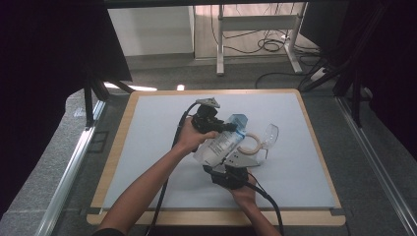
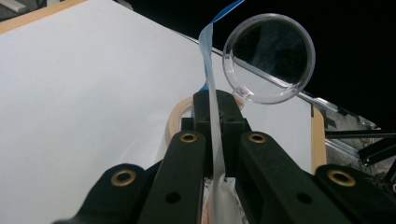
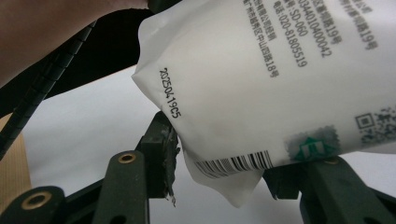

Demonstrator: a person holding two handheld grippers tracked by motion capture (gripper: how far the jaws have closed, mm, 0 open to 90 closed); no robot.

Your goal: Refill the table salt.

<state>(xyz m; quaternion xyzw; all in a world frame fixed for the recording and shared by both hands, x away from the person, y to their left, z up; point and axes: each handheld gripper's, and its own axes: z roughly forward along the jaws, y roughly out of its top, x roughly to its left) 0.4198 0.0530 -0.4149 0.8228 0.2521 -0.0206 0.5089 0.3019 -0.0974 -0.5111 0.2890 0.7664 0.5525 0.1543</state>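
- In the high view we hold a white pouch [image 1: 219,145] between our two grippers, lifted above the middle of the pale sheet [image 1: 147,147] that covers the wood-edged table [image 1: 114,162].
- Our left gripper [image 1: 231,127] comes in from the left and meets the pouch at its upper, blue-tinted end; our left hand [image 1: 189,140] wraps its handle.
- In the left gripper view the jaws stand nearly closed, pinching the thin blue-white top edge of the pouch, which rises as a narrow strip [image 2: 211,93] between the pads.
- Our right gripper [image 1: 227,169] sits under the pouch at its lower end, with our right hand [image 1: 244,194] behind it near the table's front edge.
- In the right gripper view the jaws are partly apart, with the bottom corner of the pouch hanging down between them. The left pad [image 3: 161,154] lies against the pouch; we cannot tell whether the other pad presses it, so we cannot tell if the grip is firm.
- The pouch in that view bears black print, a barcode and a date code [image 3: 170,93].
- A clear plastic scoop [image 1: 269,135] lies on the sheet just right of the pouch, beside a beige ring [image 1: 252,145].
- In the left gripper view the scoop's round bowl [image 2: 270,58] shows beyond the jaws, with the ring partly hidden behind them.
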